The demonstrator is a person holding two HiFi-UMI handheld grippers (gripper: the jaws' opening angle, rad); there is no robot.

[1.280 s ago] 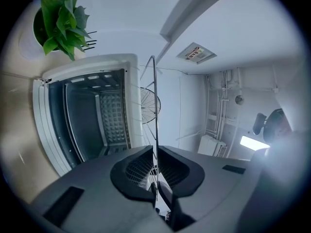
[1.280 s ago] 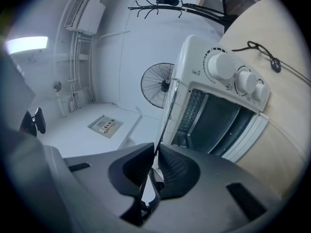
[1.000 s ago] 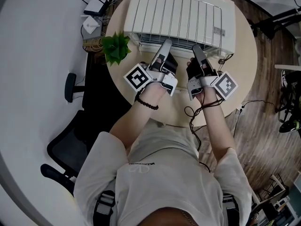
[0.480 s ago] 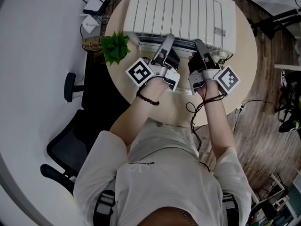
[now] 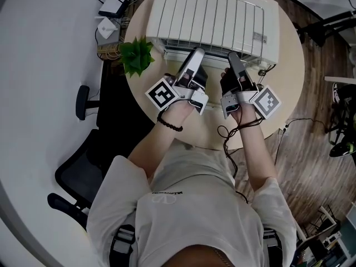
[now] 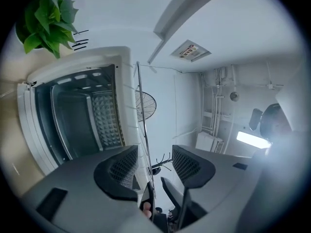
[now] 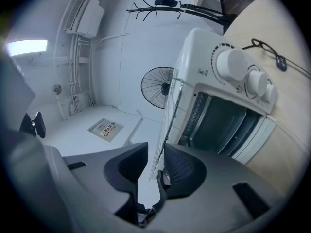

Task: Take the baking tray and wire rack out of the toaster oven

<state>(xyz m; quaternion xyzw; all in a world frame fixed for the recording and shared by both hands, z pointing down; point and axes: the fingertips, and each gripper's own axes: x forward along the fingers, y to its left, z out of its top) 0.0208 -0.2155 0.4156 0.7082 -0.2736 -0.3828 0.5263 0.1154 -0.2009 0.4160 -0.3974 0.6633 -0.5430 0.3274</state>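
A white toaster oven point(image 5: 262, 38) stands on the round table point(image 5: 289, 77) with its door point(image 6: 29, 130) down and its dark cavity point(image 6: 73, 115) open. The wire rack point(image 5: 211, 18) lies on the oven's roof. In the gripper views I see it edge-on as a thin wire point(image 6: 138, 106) point(image 7: 171, 110). My left gripper point(image 5: 194, 57) point(image 6: 154, 164) is at the rack's front edge, jaws opening wide, with the wire between them but not pressed. My right gripper point(image 5: 232, 59) point(image 7: 155, 164) is beside it, jaws also opening around the wire. I cannot make out a baking tray.
A potted plant point(image 5: 136, 54) stands at the table's left edge, close to the left hand. The oven's knobs point(image 7: 232, 64) face the right gripper, and a cable point(image 7: 272, 52) runs beside them. An office chair point(image 5: 83, 166) sits left of the person. A router point(image 5: 114, 7) is at the far left.
Both hands edged toward the oven, then drew back a little. The left gripper's jaws now stand wider apart than before.
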